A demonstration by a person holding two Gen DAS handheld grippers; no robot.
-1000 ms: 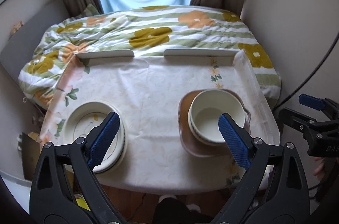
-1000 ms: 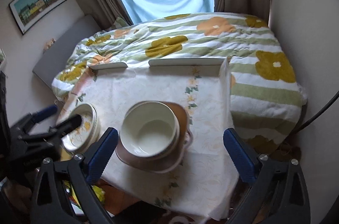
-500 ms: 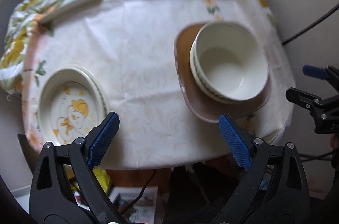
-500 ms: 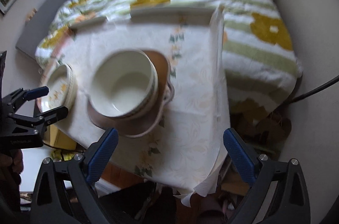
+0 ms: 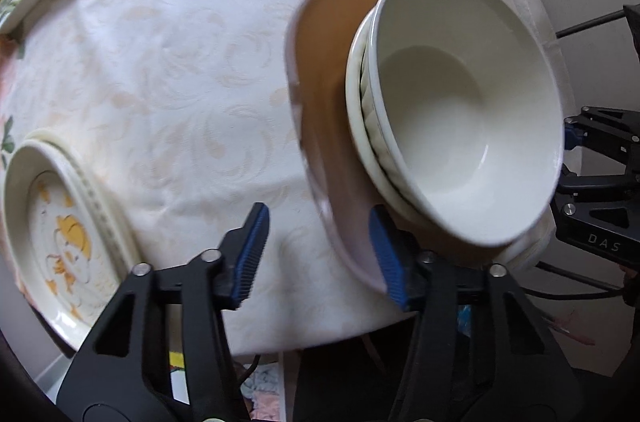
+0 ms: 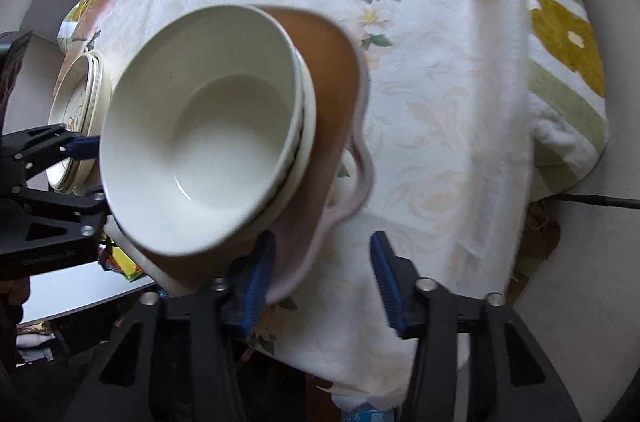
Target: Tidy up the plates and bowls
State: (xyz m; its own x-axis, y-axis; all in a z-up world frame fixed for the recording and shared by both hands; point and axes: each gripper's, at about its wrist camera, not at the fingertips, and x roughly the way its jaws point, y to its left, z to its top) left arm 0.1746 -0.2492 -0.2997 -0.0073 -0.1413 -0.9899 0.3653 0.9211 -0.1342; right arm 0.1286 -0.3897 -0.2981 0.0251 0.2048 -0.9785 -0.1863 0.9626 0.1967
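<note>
Stacked cream bowls (image 5: pixel 460 126) sit on a brown plate with a pink rim (image 5: pixel 320 94) near the table's front right edge. My left gripper (image 5: pixel 320 254) is open, its jaws astride the plate's near left rim. My right gripper (image 6: pixel 324 274) is open, astride the plate's near right rim (image 6: pixel 316 254) below the bowls (image 6: pixel 208 126). A stack of cream plates with yellow drawings (image 5: pixel 52 234) lies at the table's front left; it also shows in the right wrist view (image 6: pixel 76 94).
A white floral tablecloth (image 5: pixel 180 62) covers the table and hangs over its front edge. A flowered quilt (image 6: pixel 568 34) lies behind and to the right. Clutter lies on the floor below the front edge.
Both grippers have dropped down and forward to the brown plate. Their jaws have narrowed and now straddle its near rim on either side.
</note>
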